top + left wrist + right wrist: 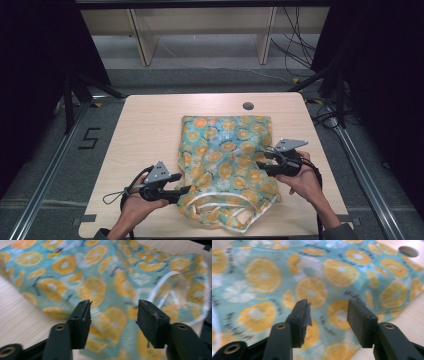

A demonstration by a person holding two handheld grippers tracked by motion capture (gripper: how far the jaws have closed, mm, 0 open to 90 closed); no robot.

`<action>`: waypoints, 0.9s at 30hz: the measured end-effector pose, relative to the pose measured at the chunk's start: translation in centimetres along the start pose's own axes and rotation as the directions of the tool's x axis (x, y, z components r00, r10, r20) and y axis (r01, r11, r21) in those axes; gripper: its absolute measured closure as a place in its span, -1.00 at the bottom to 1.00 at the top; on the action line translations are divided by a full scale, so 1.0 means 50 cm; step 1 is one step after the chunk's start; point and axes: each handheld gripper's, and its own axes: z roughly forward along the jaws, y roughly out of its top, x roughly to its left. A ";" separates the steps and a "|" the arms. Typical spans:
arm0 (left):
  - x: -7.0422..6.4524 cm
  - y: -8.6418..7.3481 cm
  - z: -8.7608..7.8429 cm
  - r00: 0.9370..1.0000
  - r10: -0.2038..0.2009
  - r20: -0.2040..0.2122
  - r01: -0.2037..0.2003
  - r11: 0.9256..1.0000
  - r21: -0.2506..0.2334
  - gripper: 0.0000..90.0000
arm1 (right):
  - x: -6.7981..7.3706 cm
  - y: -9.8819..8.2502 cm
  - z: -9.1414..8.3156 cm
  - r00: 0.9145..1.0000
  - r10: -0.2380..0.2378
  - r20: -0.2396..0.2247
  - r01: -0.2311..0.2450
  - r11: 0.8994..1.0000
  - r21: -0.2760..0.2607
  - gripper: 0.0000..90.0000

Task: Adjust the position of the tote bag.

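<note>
Orange-slice fabric bag [226, 162] lies flat in the middle of the pale wooden counter [145, 130], its mouth and white-edged handles [220, 212] turned toward the near edge and its closed bottom toward the far side, short of the round cable hole [248, 106]. Both tongs stand at its flanks with jaws apart and nothing between them: the left tongs [186, 190] at the near left corner by the handles, the right tongs [263, 162] at the right edge about halfway up. In the left gripper view the left tongs [113, 315] hover just over the printed cloth beside a handle loop; in the right gripper view the right tongs [327, 312] sit over the cloth near its edge. This looks like the approach before a grasp, probably to fold or lift the bag. Next, each pair would likely need to dip to an edge and pinch a thin layer without dragging it. The cloth looks thin, limp and slightly glossy, teal with orange and white citrus rounds, softly creased, roughly rectangular.
</note>
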 end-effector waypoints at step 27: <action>0.009 0.073 0.046 0.977 0.205 -0.061 -0.202 0.978 0.055 0.98 | 0.089 -0.027 -0.049 0.992 -0.039 -0.122 0.038 0.999 -0.015 -0.04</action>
